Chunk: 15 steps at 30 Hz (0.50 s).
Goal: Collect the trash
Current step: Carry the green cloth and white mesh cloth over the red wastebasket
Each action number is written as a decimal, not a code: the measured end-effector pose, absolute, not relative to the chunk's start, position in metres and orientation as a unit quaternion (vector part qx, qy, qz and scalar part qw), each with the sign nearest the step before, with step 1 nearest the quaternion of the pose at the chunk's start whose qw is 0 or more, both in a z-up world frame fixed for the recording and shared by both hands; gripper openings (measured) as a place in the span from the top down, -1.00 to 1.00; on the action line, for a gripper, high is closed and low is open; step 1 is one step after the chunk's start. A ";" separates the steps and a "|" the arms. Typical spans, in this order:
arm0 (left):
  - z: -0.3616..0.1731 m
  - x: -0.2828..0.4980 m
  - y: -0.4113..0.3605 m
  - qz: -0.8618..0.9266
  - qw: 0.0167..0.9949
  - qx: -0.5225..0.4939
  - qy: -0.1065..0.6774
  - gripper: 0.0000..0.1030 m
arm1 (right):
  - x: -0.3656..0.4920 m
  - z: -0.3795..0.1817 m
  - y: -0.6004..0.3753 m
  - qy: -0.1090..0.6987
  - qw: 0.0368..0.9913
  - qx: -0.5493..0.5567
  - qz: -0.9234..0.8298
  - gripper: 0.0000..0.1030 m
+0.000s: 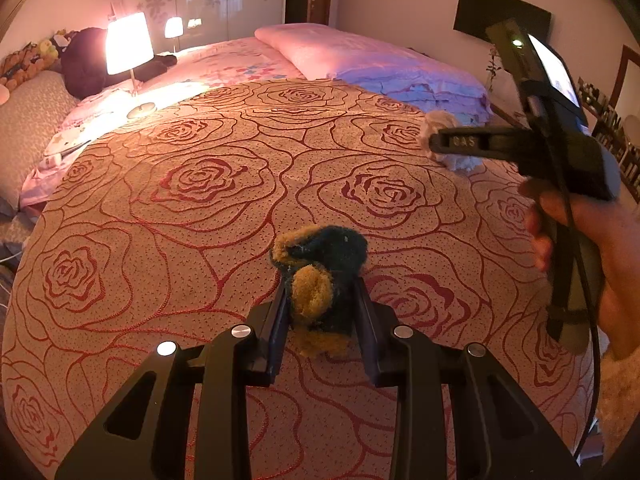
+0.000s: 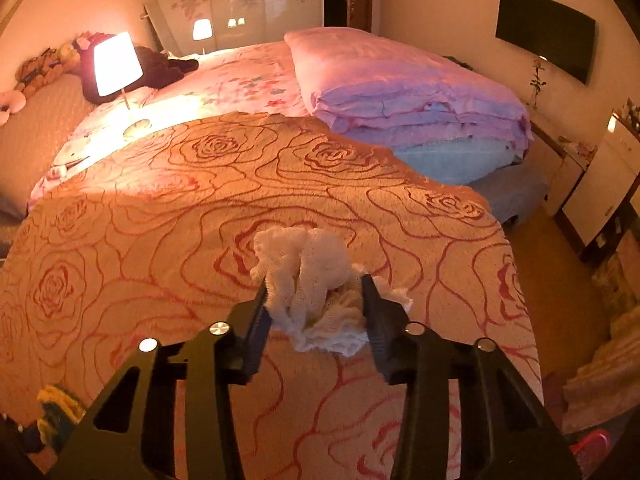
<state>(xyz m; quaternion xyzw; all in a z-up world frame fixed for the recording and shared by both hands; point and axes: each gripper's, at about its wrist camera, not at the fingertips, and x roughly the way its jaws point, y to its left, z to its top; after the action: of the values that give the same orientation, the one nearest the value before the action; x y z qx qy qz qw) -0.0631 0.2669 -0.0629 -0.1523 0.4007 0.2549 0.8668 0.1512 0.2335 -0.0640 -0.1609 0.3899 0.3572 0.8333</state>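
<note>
A crumpled green and yellow scouring pad (image 1: 324, 252) sits between the fingers of my left gripper (image 1: 320, 284), which is shut on it just above the rose-patterned bedspread (image 1: 200, 220). My right gripper (image 2: 314, 284) has its pads pressed on both sides of a wad of white gauze cloth (image 2: 304, 256) that rests on the bedspread (image 2: 160, 220). In the left wrist view the right gripper (image 1: 434, 144) is at the far right, held by a hand (image 1: 616, 264), with the white cloth (image 1: 438, 120) bulging around its fingers. The pad (image 2: 60, 404) also shows at the lower left of the right wrist view.
A lit table lamp (image 1: 128, 44) stands on the bed at the back left, with plush toys (image 1: 84, 60) behind it. A folded pink quilt (image 2: 400, 92) lies at the back right. The bed's right edge (image 2: 520, 280) drops to the floor beside white cabinets (image 2: 600, 176).
</note>
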 end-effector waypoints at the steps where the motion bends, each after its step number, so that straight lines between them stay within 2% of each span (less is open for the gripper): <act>1: -0.063 -0.063 0.267 0.255 0.867 -0.153 0.400 0.44 | 0.148 -0.064 0.230 0.389 0.833 -0.162 0.357 0.23; 15: -0.060 -0.070 0.266 0.261 0.866 -0.158 0.395 0.44 | 0.095 -0.062 0.162 0.411 0.828 -0.128 0.359 0.25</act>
<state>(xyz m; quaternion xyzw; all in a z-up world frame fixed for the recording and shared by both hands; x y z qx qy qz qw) -0.0696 0.2658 -0.0602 -0.1581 0.3954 0.2605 0.8665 0.0955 0.1620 -0.0622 -0.1281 0.4105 0.3590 0.8283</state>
